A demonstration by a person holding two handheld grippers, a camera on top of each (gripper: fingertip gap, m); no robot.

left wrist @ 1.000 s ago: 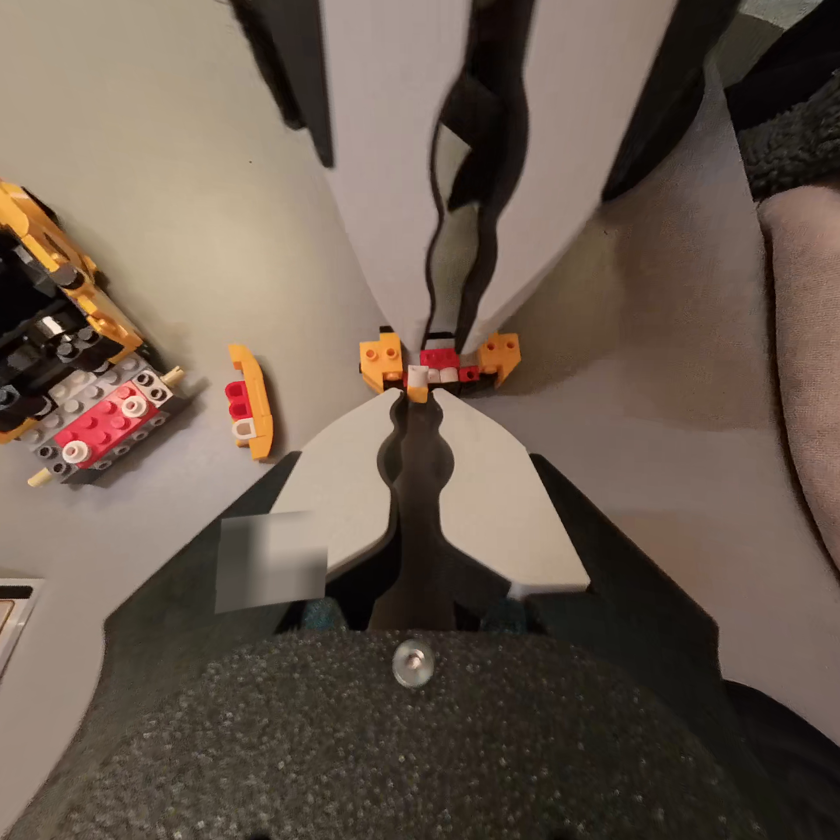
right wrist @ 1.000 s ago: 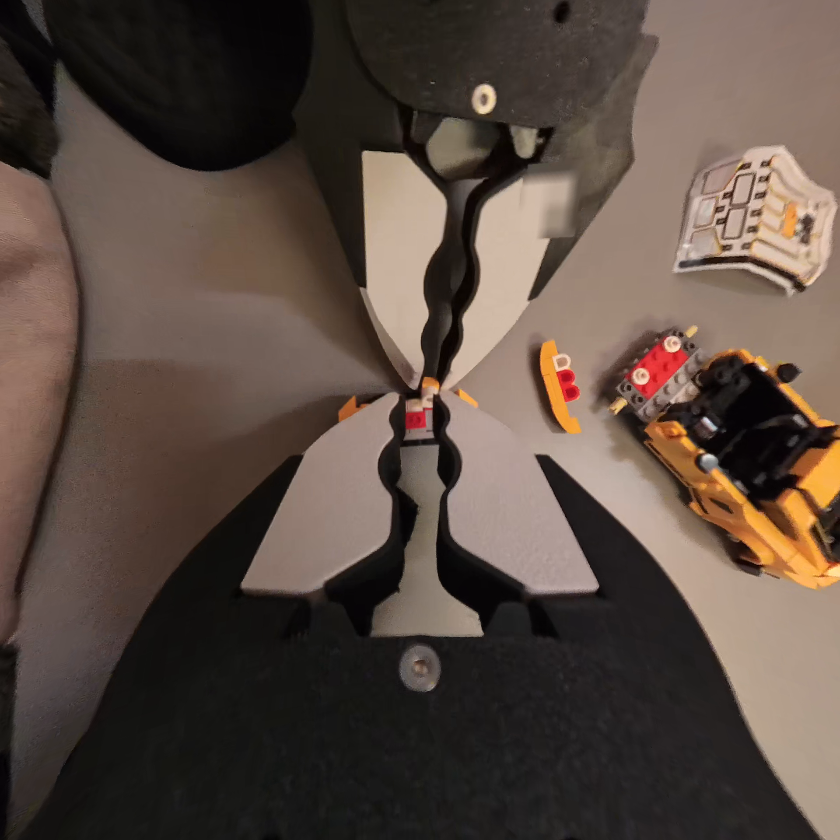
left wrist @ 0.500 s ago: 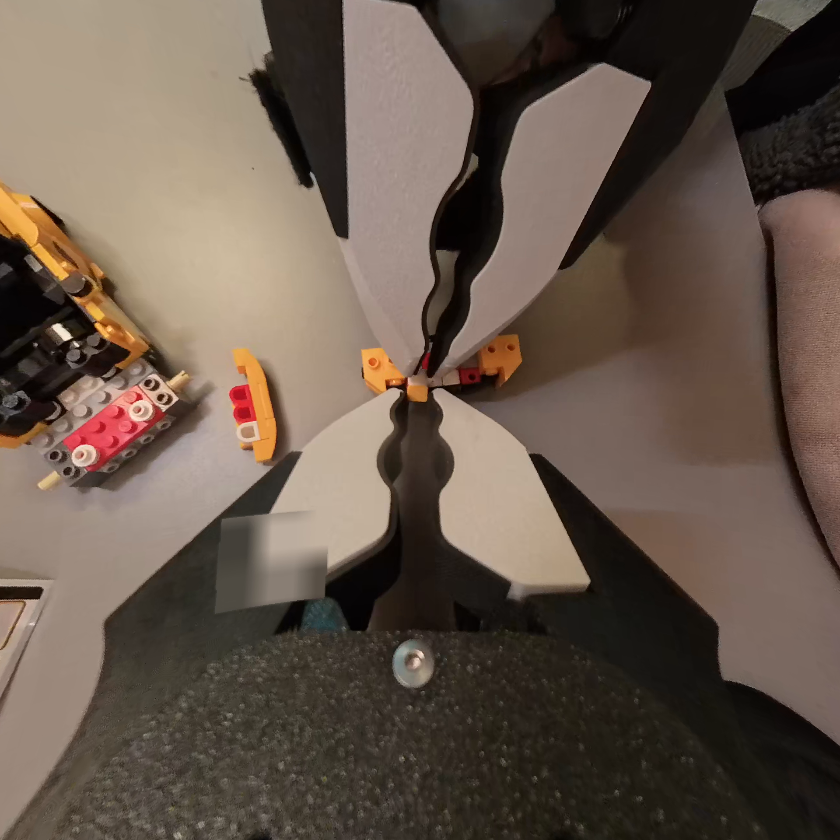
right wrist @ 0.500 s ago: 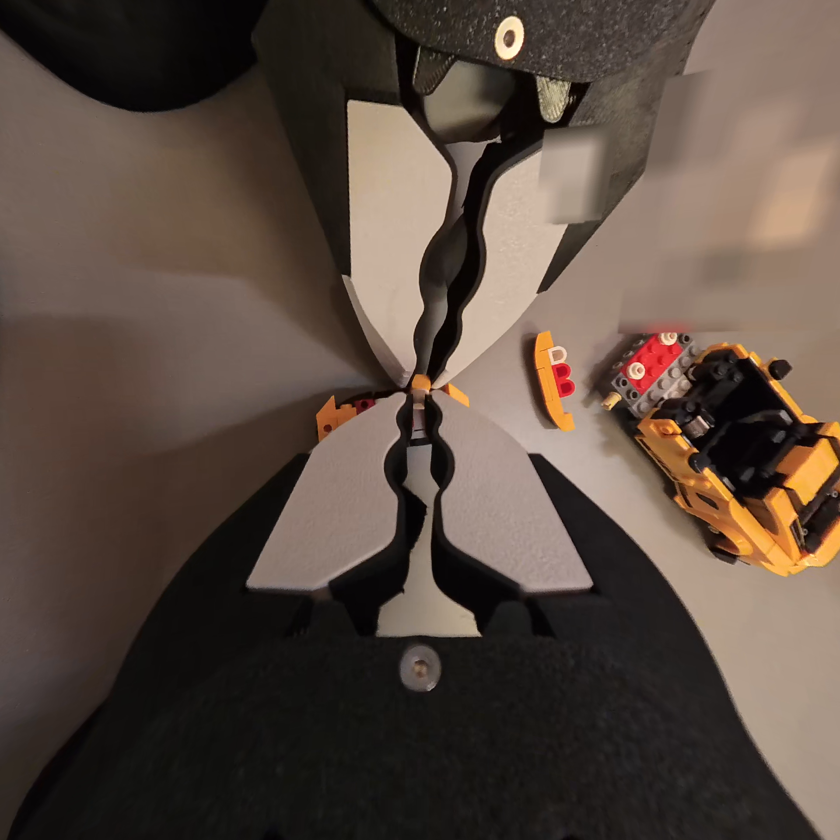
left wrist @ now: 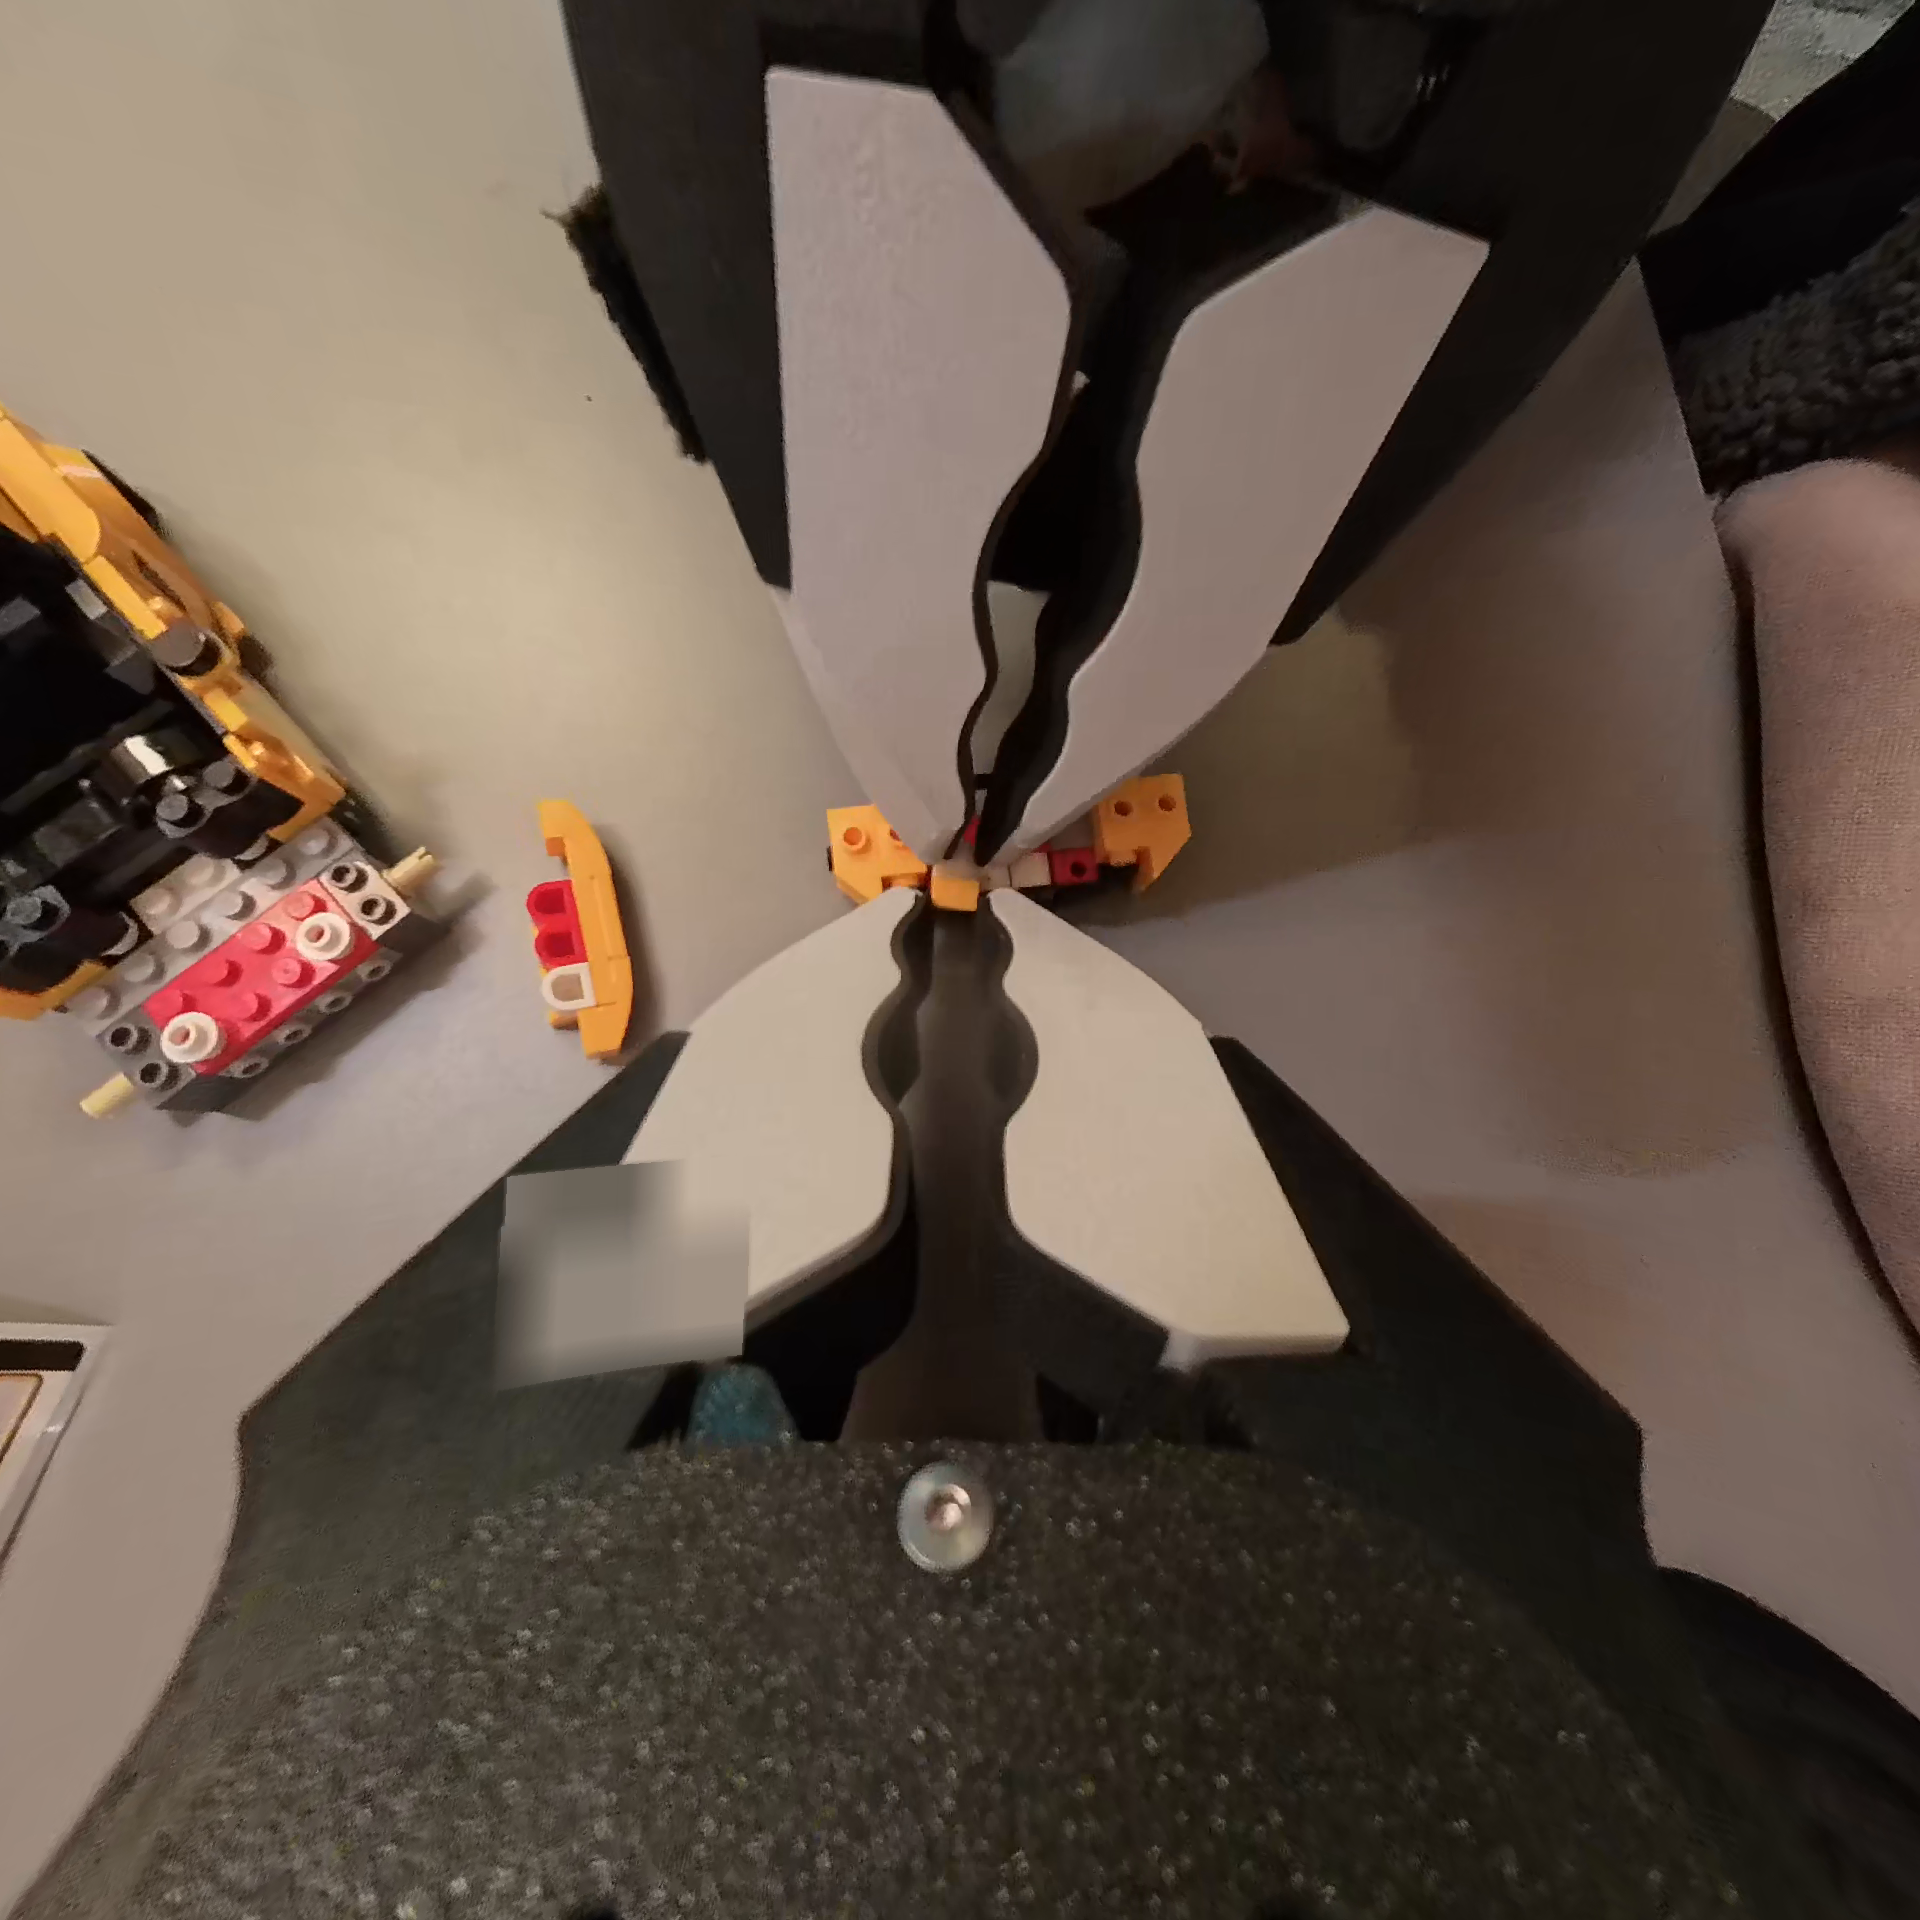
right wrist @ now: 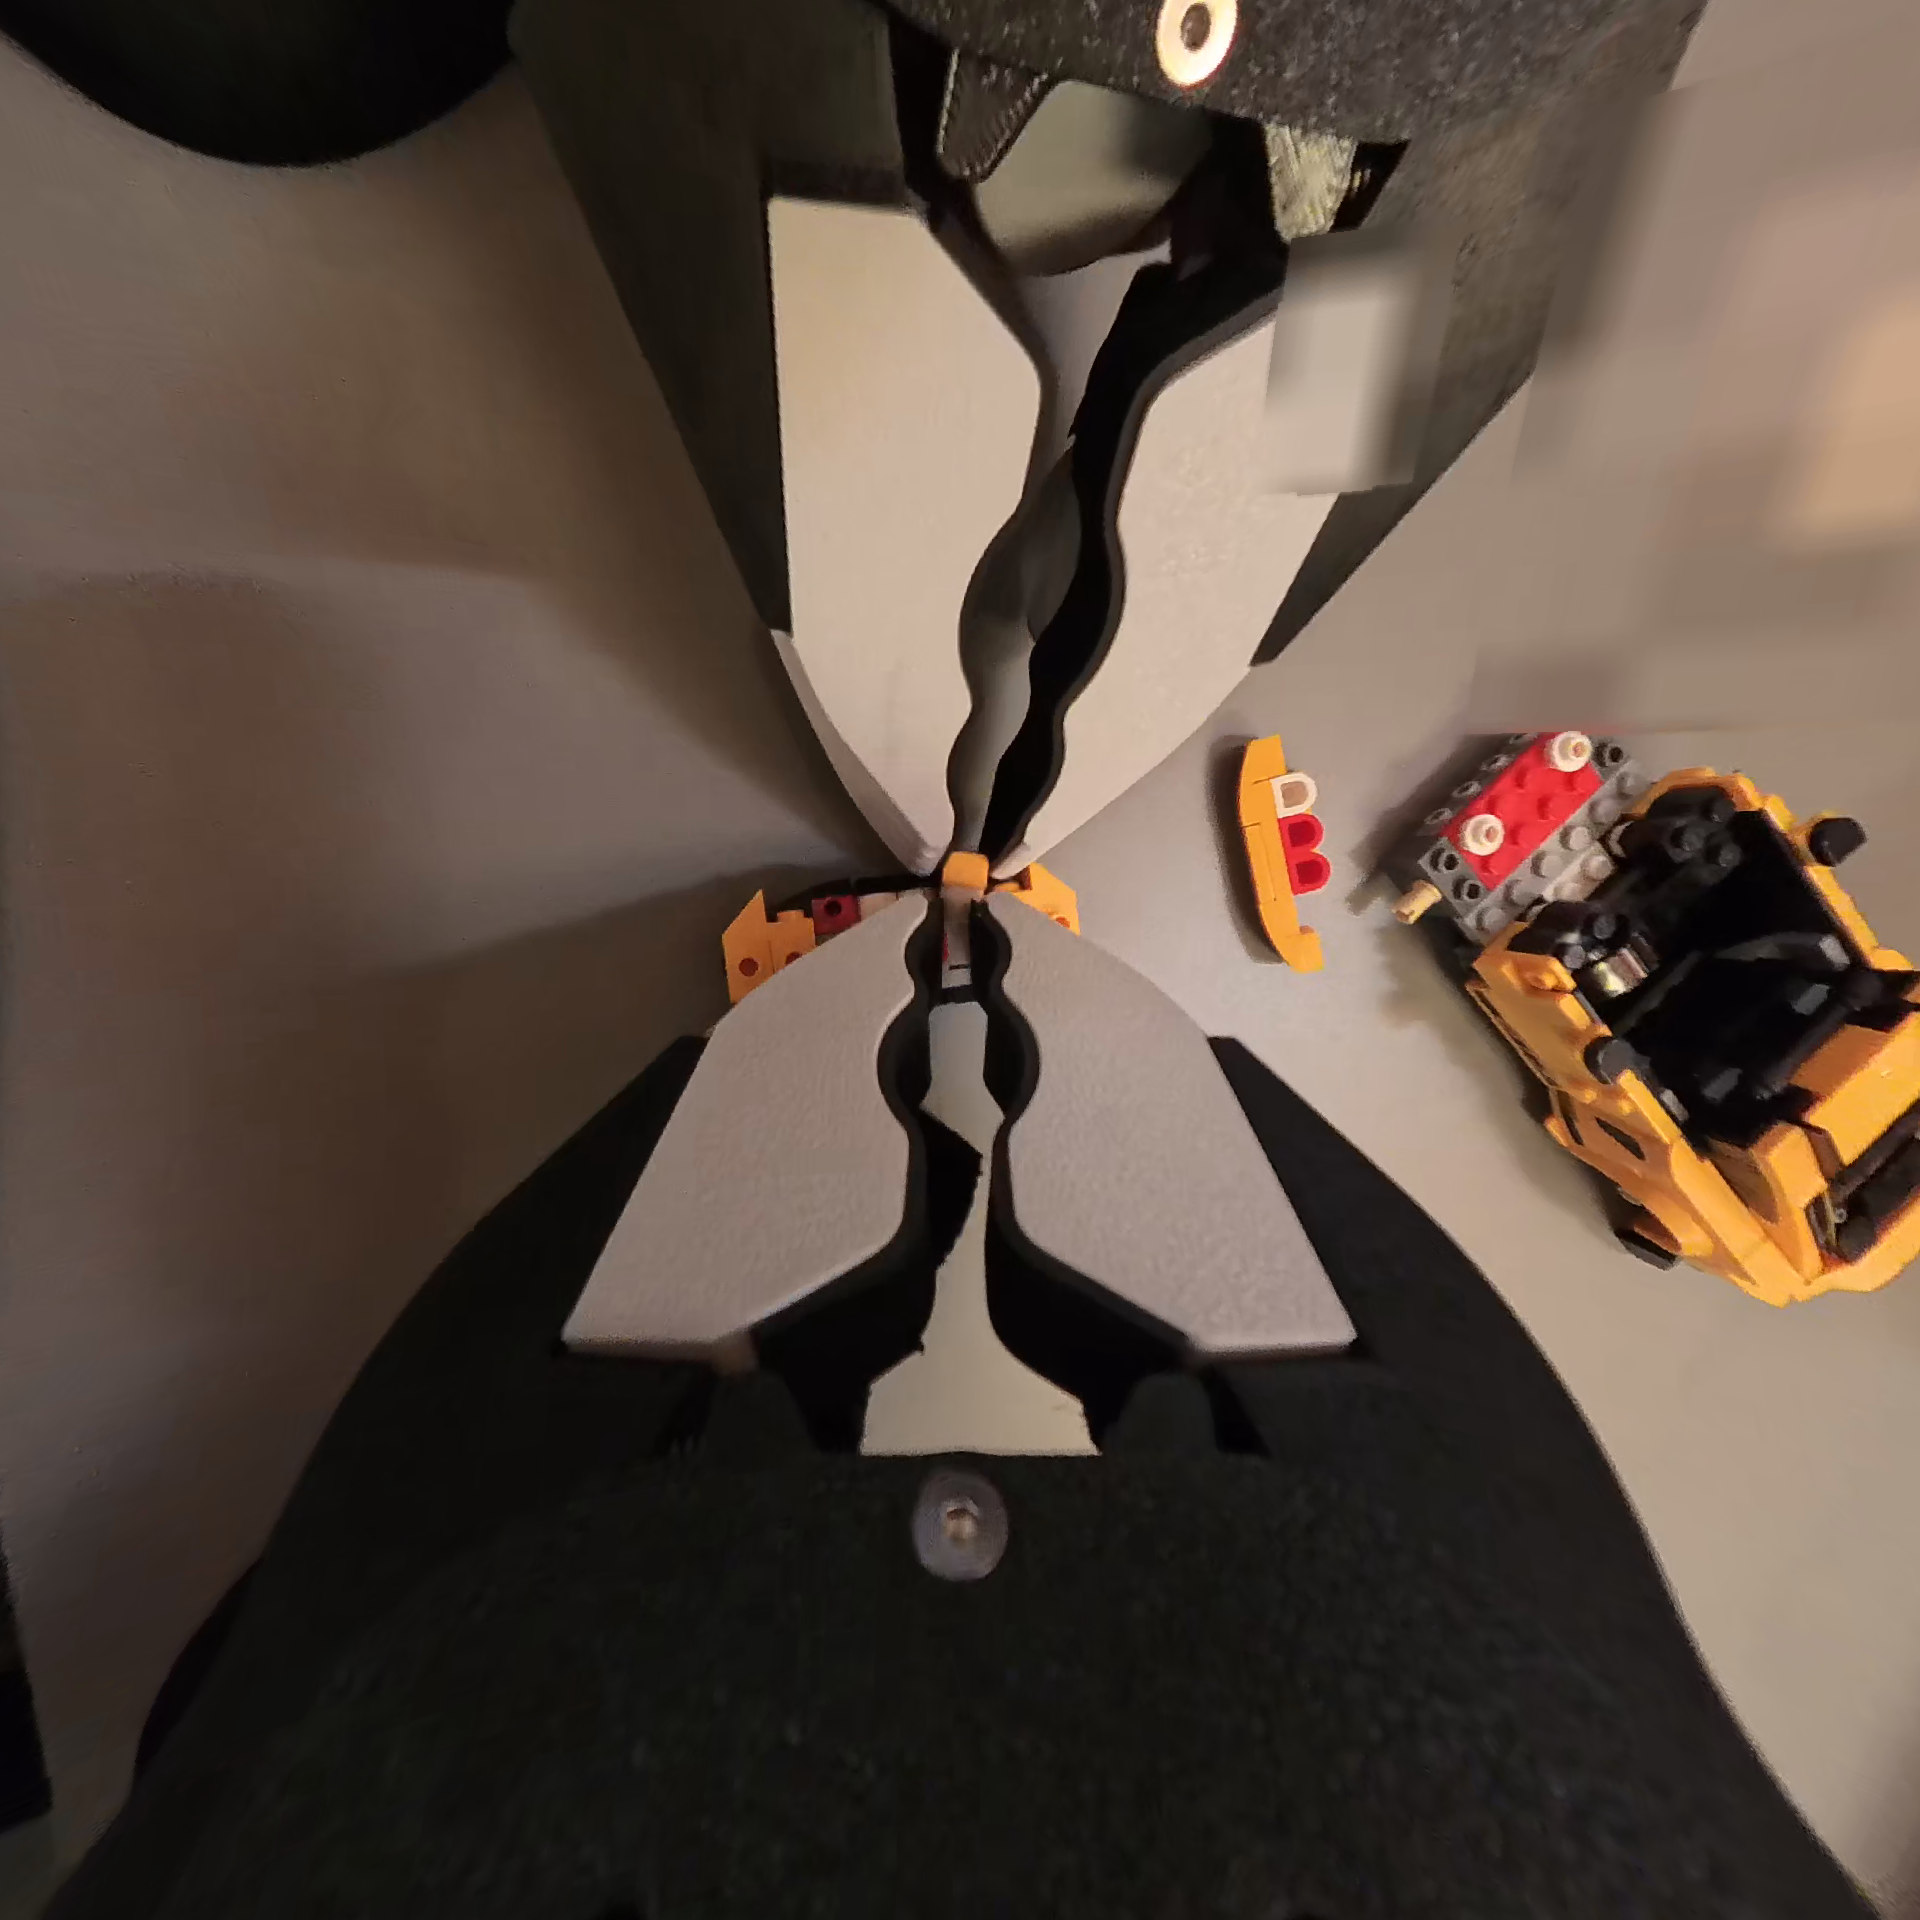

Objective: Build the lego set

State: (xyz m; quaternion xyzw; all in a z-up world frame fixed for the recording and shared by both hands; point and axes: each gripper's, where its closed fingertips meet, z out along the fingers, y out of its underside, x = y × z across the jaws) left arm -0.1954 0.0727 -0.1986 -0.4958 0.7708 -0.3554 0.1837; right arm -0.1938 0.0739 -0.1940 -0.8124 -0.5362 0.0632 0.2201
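A small orange, red, white and black lego sub-assembly (left wrist: 1143, 831) sits low over the grey table (left wrist: 416, 520) between the two grippers. My right gripper (right wrist: 958, 914) is shut on its middle; its orange end (right wrist: 764, 940) sticks out to the left. In the left wrist view the right gripper (left wrist: 977, 844) comes down from the top. My left gripper (left wrist: 954, 906) is shut on a small orange brick (left wrist: 954, 890) and holds it against the sub-assembly. The brick (right wrist: 963, 871) also shows in the right wrist view, tip to tip with my right fingers.
A loose curved orange piece with red bricks (left wrist: 582, 935) (right wrist: 1278, 852) lies beside the grippers. The part-built yellow car with a grey and red base (left wrist: 156, 810) (right wrist: 1704, 1018) stands farther out. A sheet corner (left wrist: 31, 1392) and a sleeve (left wrist: 1839, 831) lie at the edges. My left and right fingertips are right by each other.
The right gripper has tilted and closed tighter on the sub-assembly, whose red middle is now mostly hidden. The left gripper and its orange brick have stayed in place.
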